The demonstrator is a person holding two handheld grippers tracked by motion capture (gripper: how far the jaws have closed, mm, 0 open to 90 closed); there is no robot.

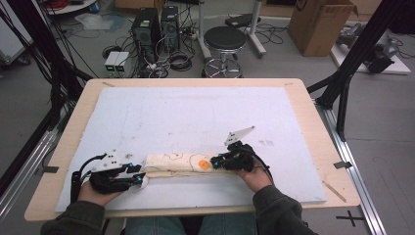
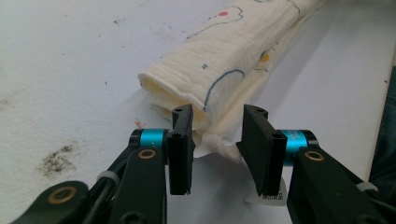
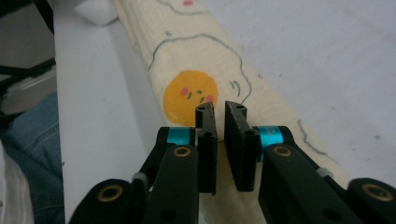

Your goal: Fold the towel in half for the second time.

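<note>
Black jaws of the right hand-held gripper (image 3: 219,109) nearly together pinching the soft, light rolled cloth (image 3: 205,60); left hand-held gripper (image 2: 217,116) apart at its end; grasp the folded edges.

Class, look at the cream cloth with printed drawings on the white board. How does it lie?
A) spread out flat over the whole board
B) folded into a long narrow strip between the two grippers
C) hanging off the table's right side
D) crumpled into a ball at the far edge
B: the cream cloth with printed drawings lies as a long narrow folded strip, the left gripper at one end and the right gripper at the other.
</note>
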